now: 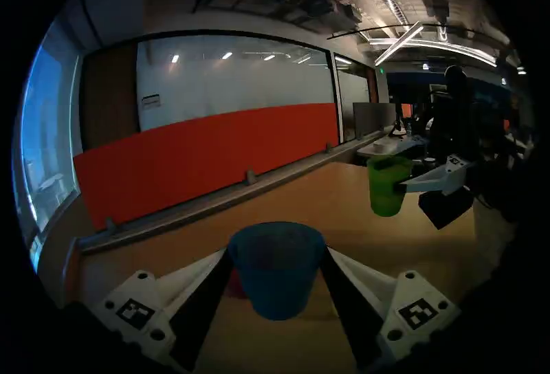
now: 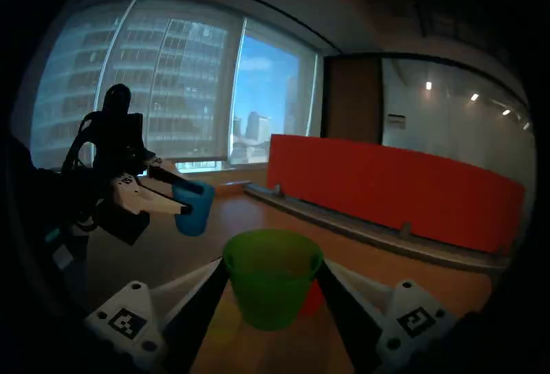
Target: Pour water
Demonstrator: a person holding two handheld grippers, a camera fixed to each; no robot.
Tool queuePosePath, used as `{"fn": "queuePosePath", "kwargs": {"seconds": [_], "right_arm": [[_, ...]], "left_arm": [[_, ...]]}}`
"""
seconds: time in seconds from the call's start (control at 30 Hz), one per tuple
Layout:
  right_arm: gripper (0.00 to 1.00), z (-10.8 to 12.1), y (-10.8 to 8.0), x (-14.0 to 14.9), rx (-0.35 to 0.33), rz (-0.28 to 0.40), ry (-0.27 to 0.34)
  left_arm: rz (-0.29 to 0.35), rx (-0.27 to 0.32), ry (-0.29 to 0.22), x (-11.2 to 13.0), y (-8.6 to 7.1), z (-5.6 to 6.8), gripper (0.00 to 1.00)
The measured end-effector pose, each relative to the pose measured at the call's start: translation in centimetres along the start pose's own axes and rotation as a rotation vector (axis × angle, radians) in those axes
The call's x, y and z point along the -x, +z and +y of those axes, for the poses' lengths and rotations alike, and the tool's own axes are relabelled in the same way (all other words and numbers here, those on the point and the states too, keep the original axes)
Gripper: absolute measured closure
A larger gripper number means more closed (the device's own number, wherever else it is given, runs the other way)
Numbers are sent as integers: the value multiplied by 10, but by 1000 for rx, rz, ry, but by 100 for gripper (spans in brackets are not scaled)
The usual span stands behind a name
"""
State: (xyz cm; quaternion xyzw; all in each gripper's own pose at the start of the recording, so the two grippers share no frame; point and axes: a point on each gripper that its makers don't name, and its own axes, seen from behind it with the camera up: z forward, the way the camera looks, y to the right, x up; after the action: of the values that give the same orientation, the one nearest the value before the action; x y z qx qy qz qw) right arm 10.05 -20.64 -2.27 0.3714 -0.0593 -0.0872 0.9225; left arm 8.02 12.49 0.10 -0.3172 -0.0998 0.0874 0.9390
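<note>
Left gripper [image 1: 276, 257] fingers clasp a blue plastic cup [image 1: 276, 281]; right gripper [image 2: 271, 267] fingers clasp a green plastic cup [image 2: 271, 288], seemingly upright over wooden tabletop [image 1: 323, 199].

The left gripper [image 1: 276, 264], a white two-finger tool with square black-and-white markers on its fingers, points forward and roughly level. Its jaws press on both sides of an upright blue plastic cup [image 1: 276, 291]. The right gripper [image 2: 272, 271], of the same make, is held level too and is clamped on an upright green plastic cup [image 2: 272, 295]. Each view shows the other gripper farther off, well apart from its own, with its fingers reaching in sideways.
</note>
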Motion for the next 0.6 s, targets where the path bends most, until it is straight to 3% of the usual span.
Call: {"fn": "queuePosePath", "kwargs": {"seconds": [0.6], "right_arm": [[9,3,3,45,-31,-154,5]], "left_arm": [[-140,49,13,51,11,8,13]]}}
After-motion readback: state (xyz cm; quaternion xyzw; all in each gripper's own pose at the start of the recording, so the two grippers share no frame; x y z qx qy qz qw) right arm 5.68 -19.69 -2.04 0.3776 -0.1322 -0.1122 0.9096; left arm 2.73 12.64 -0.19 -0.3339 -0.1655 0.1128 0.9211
